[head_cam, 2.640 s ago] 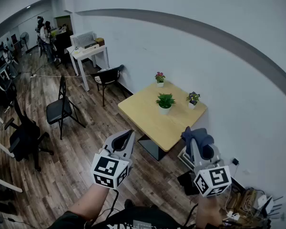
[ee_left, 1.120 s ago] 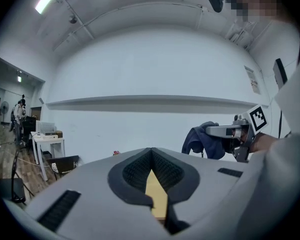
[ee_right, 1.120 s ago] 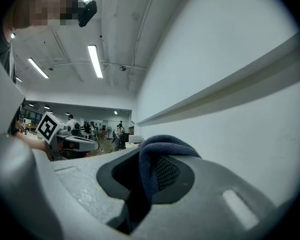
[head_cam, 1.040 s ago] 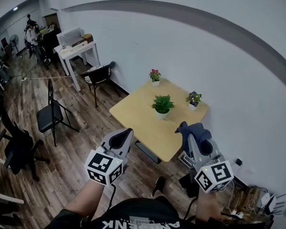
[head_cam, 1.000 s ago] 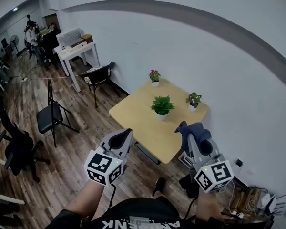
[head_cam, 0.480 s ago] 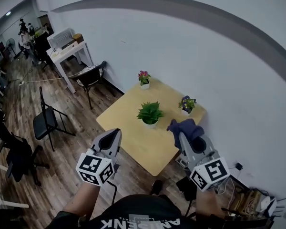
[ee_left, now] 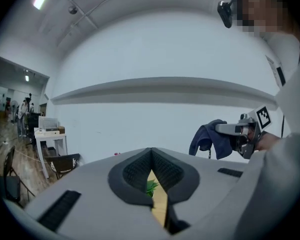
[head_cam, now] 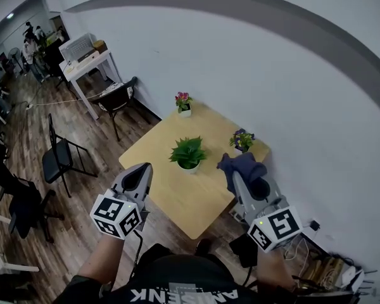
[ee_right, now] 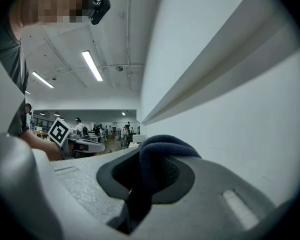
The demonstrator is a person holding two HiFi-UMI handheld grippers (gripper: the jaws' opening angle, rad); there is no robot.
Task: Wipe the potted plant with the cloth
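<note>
Navy cloth [head_cam: 242,164]; green plant [head_cam: 187,149], white pot [head_cam: 189,167]; pale wood table [head_cam: 171,195]; brown plank floor [head_cam: 82,189]; white wall [head_cam: 272,75], grey band [head_cam: 291,25].

Open office space with plank floor [head_cam: 82,195], black swivel chair [head_cam: 19,201], white desk [head_cam: 88,65], ceiling strip lights [ee_right: 92,65] and distant people [head_cam: 30,40]

potted plant [ee_left: 151,187] mostly hidden behind left tool [ee_left: 151,155], far-off people [head_cam: 30,38] too small to make out
</note>
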